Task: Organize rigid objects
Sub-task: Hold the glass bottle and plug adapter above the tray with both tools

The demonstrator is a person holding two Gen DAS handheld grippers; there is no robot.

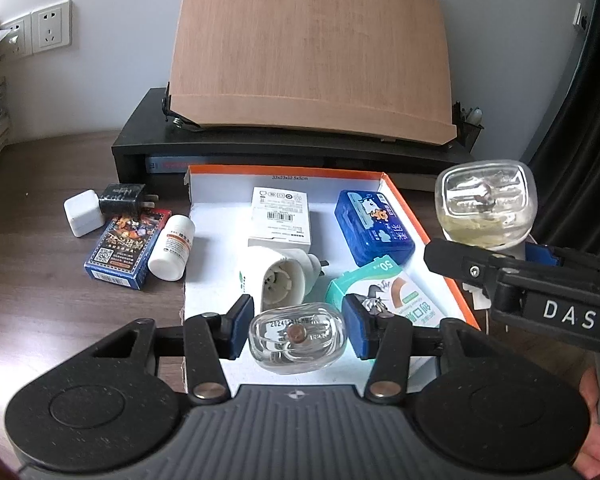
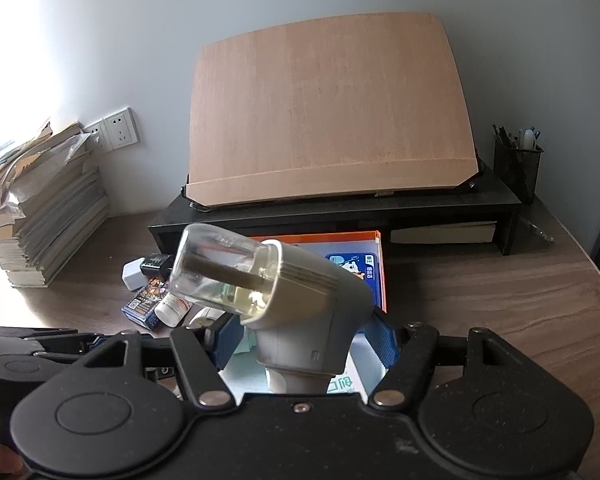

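My left gripper (image 1: 299,330) is shut on a small clear bottle (image 1: 298,336), whose base faces the camera, over the near end of a white box with an orange rim (image 1: 440,236). In the box lie a white carton (image 1: 280,216), a blue case (image 1: 374,228), a white plug-in heater (image 1: 284,280) and a teal plaster box (image 1: 388,292). My right gripper (image 2: 304,340) is shut on a white heater unit (image 2: 308,320) with a clear liquid bottle (image 2: 216,268) attached, held above the box's right side. Its bottle also shows in the left wrist view as a clear bottle (image 1: 486,204).
Left of the box lie a white cube charger (image 1: 82,212), a black charger (image 1: 124,198), a card pack (image 1: 128,248) and a white pill bottle (image 1: 172,248). Behind stands a black riser (image 2: 340,216) bearing a wooden board (image 2: 332,112); a pen holder (image 2: 518,168) and stacked books (image 2: 48,216) flank it.
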